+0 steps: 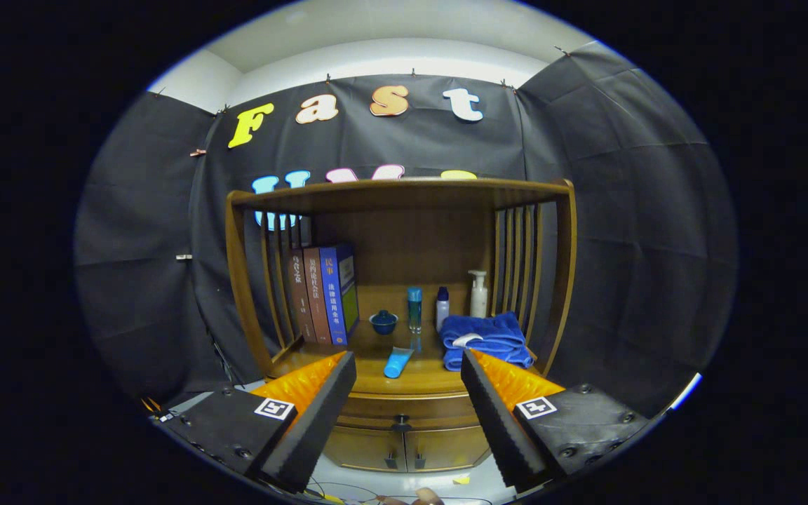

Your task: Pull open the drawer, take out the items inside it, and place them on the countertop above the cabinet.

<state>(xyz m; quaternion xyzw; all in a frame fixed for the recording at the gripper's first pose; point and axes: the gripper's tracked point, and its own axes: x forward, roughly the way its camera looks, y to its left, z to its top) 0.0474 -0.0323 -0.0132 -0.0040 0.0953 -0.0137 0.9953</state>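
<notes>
Gripper view: drawer (401, 407) beyond gripper (408, 372).

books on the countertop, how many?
3: brown book, lighter brown book and blue book, upright together at the countertop's left, beyond the open gripper. None look hidden.
</notes>
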